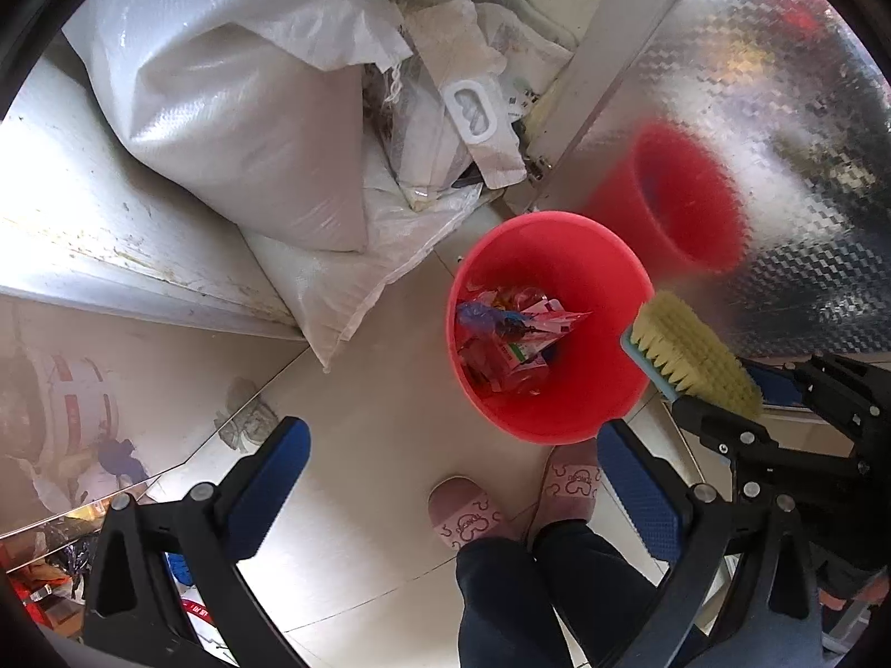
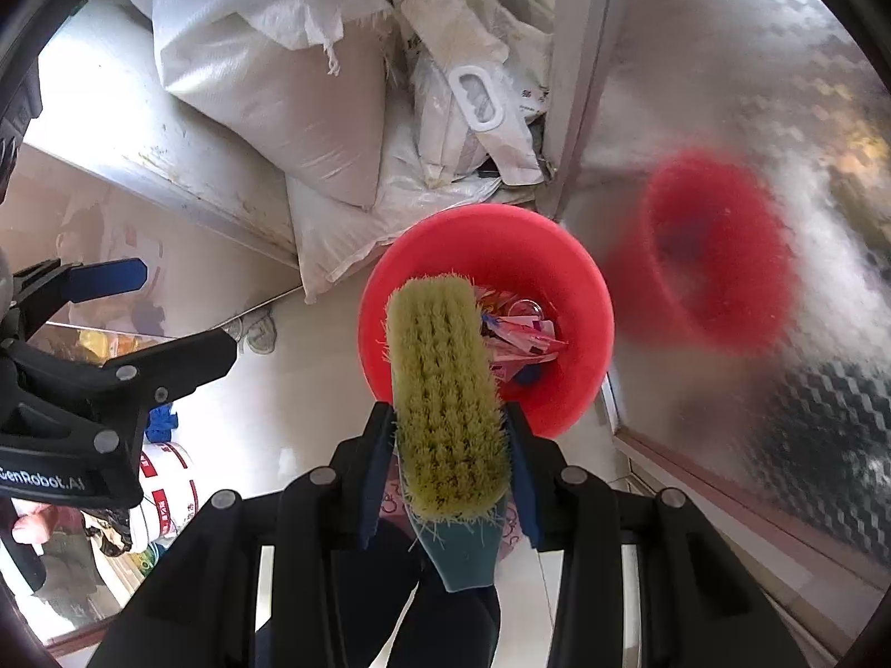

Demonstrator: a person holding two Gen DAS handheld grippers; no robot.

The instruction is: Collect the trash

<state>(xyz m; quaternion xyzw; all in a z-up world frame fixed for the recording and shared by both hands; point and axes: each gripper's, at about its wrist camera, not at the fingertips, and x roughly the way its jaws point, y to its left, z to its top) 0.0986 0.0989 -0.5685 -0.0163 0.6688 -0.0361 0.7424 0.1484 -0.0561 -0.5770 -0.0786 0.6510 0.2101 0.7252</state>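
Right tool [image 2: 451,479]: clamped on 1 scrub brush [image 2: 445,389], both blue pads pressed to its sides, yellow bristles facing the camera, teal handle end [image 2: 462,551] sticking back toward the wrist. Brush tip hangs over the near rim of the red bin [image 2: 579,289]; can't tell if it touches.

Left tool [image 1: 445,479]: jaws spread wide, nothing between the 2 blue pads [image 1: 273,479]. It hangs over bare floor tile [image 1: 356,389], just on the near side of the bin.

Landmark = red bin, 1 of them, standing upright on the floor. Counts relative to it:
- Inside the bin: trash [image 1: 512,339], a heap of crumpled wrappers, red/pink with some blue and green. Pieces overlap, can't count them.
- Right of the bin: 1 patterned shiny metal panel [image 1: 779,83] showing 1 blurred red reflection of the bin.
- Behind and left of the bin: woven white sacks [image 1: 234,111], at least 2, one full sack leaning on a flatter one, plus a pile of smaller white bags with 1 plastic carry handle [image 1: 473,106].
- Near side of the bin: 2 pink slippers [image 1: 468,517] on the person's feet, dark trouser legs [image 1: 512,595] above them, toes close to the bin base.
- Far left of the bin: low reflective cabinet face [image 1: 111,389], clutter mirrored in it.
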